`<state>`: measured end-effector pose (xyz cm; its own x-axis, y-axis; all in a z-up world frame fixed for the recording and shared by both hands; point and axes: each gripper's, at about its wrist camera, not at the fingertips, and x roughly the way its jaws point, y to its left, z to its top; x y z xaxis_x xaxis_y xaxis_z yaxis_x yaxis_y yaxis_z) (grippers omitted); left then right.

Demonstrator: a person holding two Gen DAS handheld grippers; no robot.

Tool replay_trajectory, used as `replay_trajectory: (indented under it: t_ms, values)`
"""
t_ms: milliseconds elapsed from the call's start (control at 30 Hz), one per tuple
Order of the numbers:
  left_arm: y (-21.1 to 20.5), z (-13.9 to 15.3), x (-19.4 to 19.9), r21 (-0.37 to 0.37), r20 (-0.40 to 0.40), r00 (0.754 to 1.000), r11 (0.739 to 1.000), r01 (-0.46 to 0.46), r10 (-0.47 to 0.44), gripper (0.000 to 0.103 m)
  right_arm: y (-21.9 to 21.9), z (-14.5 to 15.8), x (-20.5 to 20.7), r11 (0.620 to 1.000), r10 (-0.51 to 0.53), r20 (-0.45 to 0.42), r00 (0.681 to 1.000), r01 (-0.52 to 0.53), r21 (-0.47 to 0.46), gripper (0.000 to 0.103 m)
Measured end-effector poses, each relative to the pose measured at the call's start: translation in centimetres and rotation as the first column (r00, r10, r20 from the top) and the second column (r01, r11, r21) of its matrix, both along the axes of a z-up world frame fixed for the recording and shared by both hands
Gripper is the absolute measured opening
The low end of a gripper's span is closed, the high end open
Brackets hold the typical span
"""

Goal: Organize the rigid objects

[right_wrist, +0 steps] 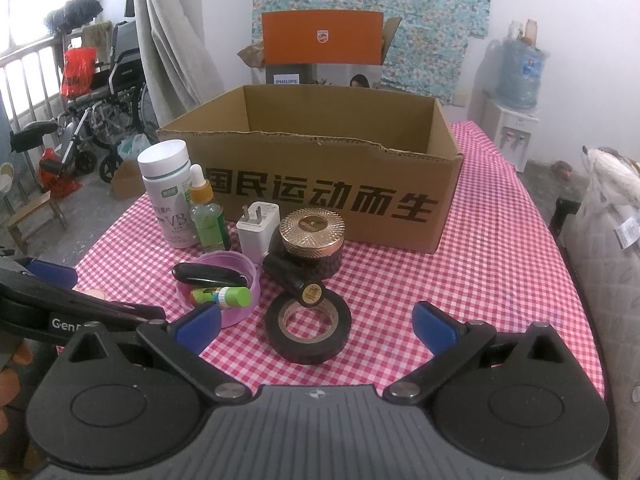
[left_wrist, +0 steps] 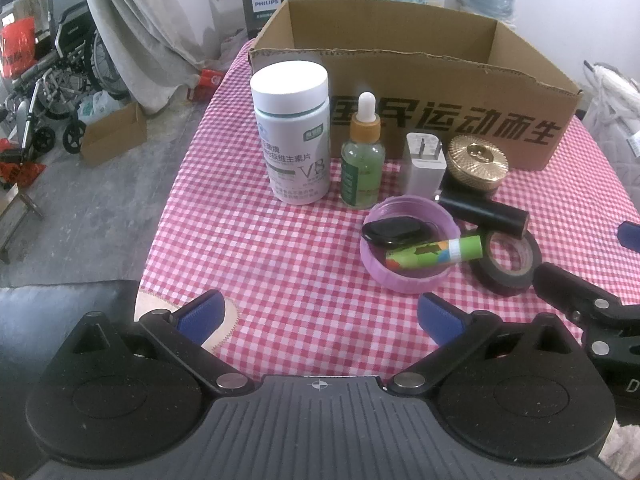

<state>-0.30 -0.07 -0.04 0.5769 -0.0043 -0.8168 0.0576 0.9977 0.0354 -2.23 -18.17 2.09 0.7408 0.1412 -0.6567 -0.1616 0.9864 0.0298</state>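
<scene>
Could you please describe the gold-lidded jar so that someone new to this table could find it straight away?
Start at the large cardboard box on the checked tablecloth. Just before its printed front wall, right of the white plug adapter, stands the round jar. It alone has a shiny, ribbed gold lid over a dark body.

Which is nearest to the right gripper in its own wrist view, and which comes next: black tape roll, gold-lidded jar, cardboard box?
1. Black tape roll: lying flat just ahead of the open right gripper, slightly left of centre.
2. Gold-lidded jar: behind the tape, mid-table.
3. Cardboard box: farthest, at the back, open top.
</scene>
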Motion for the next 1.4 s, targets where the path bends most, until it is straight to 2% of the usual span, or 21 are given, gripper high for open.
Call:
replay_trajectory:
  t_ms: [1400]
  values:
    - [-0.4, -1.1, 1.2, 0.015, -0.024, 1.0, 1.0, 0.013, -0.013, 0.103, -0.6, -0.7, 0.8, 1.0, -0.001, 0.001, 1.0, 0.001, 0.026, 0.103]
